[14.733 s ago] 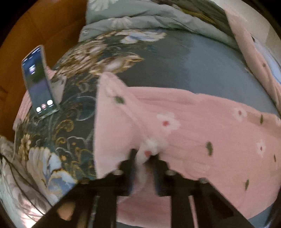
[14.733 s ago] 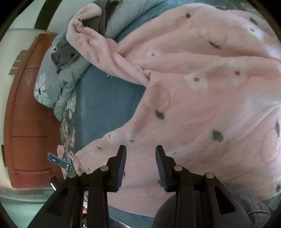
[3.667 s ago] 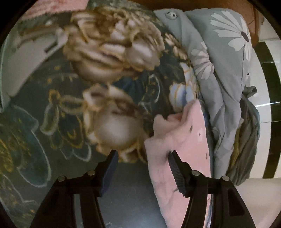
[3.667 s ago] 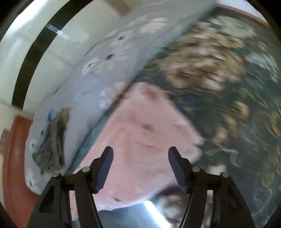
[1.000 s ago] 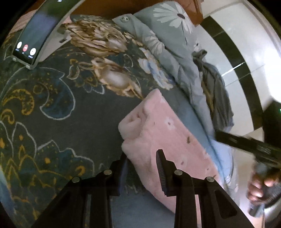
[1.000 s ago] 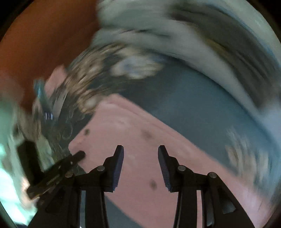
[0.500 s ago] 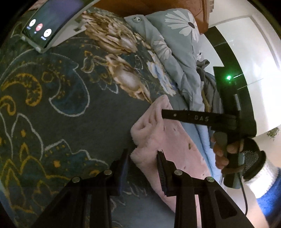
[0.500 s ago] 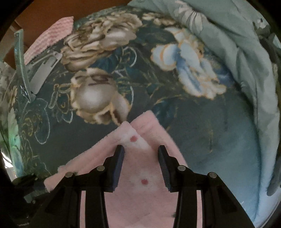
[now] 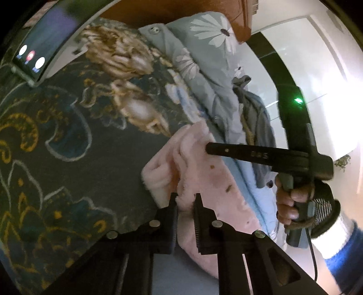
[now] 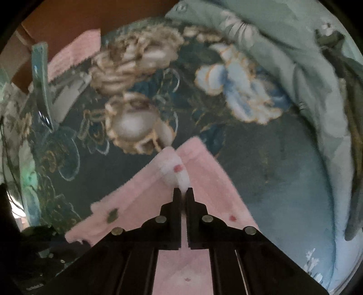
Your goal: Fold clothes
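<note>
A folded pink fleece garment [image 9: 204, 177] with small flowers lies on the dark floral bedspread [image 9: 56, 136]. My left gripper [image 9: 187, 202] is at its near edge and its jaws are closing, with a ridge of pink fleece pinched between the pads. In the left wrist view my right gripper [image 9: 207, 148] reaches in from the right, held by a hand [image 9: 292, 199], its tip at the garment's far corner. The right wrist view shows that right gripper [image 10: 183, 192] shut on a raised tuft of the pink garment [image 10: 204, 181] near its pointed corner.
A phone on a stand [image 9: 38, 50] leans at the upper left, edge-on as the phone [image 10: 40, 86]. A grey-green daisy quilt [image 9: 204, 56] and dark grey clothes [image 9: 256, 118] are bunched beyond the garment. A wooden headboard [image 9: 181, 9] stands behind. A pink towel [image 10: 74, 50] lies near it.
The right gripper swung in over the garment's far corner, dropped onto it and shut on the fleece. The left gripper's jaws narrowed onto the near edge.
</note>
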### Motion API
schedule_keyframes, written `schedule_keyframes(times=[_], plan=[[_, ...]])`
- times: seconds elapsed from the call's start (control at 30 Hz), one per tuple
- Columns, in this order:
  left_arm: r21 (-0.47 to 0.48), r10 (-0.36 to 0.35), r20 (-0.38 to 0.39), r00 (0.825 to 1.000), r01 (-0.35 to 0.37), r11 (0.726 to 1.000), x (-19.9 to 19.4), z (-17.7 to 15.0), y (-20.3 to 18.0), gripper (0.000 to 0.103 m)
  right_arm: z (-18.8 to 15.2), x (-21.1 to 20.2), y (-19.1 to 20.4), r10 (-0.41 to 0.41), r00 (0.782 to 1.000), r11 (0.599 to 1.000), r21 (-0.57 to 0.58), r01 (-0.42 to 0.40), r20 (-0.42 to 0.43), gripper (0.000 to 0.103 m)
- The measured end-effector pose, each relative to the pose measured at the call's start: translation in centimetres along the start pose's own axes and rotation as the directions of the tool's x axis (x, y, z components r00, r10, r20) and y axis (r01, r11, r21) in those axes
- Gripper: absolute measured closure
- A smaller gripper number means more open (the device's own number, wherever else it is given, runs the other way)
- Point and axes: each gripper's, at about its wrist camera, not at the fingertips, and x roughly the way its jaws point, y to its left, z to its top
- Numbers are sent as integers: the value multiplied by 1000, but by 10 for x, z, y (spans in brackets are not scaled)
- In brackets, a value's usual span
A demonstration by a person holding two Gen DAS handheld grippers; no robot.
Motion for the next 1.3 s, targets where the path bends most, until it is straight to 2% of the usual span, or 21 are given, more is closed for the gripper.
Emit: schedule_keyframes(times=[0.1, 0.2, 0.23, 0.3, 0.4, 0.57, 0.67, 0.7, 0.73, 0.77, 0.8, 0.93, 1.1, 1.17, 1.2, 1.3], plan=[[-5, -39, 22, 999, 39, 999, 3, 14, -9, 90, 2, -25, -9, -20, 996, 999, 36, 17, 86, 100], [31, 19, 21, 1000, -20, 999, 14, 28, -11, 90, 13, -34, -24, -68, 990, 996, 74, 59, 123, 100], [32, 35, 17, 999, -36, 999, 17, 30, -8, 90, 17, -32, -29, -80, 989, 994, 87, 69, 123, 100], [21, 60, -5, 998, -60, 998, 19, 28, 2, 90, 19, -21, -39, -48, 994, 993, 112, 37, 98, 100], [6, 104, -23, 994, -104, 995, 20, 18, 15, 90, 21, 10, -29, -22, 998, 994, 108, 16, 54, 100], [-31, 114, -61, 992, -116, 993, 24, 15, 25, 88, 20, 44, -22, -21, 1000, 993, 116, 20, 5, 100], [-21, 141, -74, 987, -143, 990, 24, 17, 22, 84, 20, 38, -28, -31, 999, 988, 152, 27, 22, 100], [-15, 155, -78, 985, -156, 988, 23, 17, 21, 79, 19, 31, -29, -34, 999, 986, 164, 27, 42, 97], [-10, 176, -81, 981, -178, 984, 22, 16, 21, 67, 17, 21, -31, -49, 996, 985, 170, 37, 70, 97], [-14, 193, -83, 978, -194, 981, 21, 15, 22, 60, 14, 10, -31, -64, 993, 984, 172, 46, 99, 97], [-19, 208, -84, 975, -210, 977, 21, 14, 23, 58, 9, -1, -33, -78, 989, 983, 176, 55, 127, 97], [-64, 165, -84, 983, -171, 983, 22, 15, 29, 54, -21, -38, -41, -113, 977, 976, 207, 75, 179, 97], [-132, 84, -77, 993, -94, 987, 28, 23, 38, 56, -93, -68, -67, -159, 974, 937, 337, 97, 160, 97], [-79, 87, -77, 993, -93, 992, 30, 26, 31, 68, -130, -81, -80, -188, 971, 909, 399, 117, 144, 97], [-73, 87, -89, 992, -94, 993, 33, 26, 30, 82, -149, -89, -87, -205, 969, 894, 430, 129, 137, 97], [-77, 72, -84, 994, -79, 994, 29, 29, 25, 87, -199, -109, -105, -243, 963, 845, 513, 151, 117, 97]])
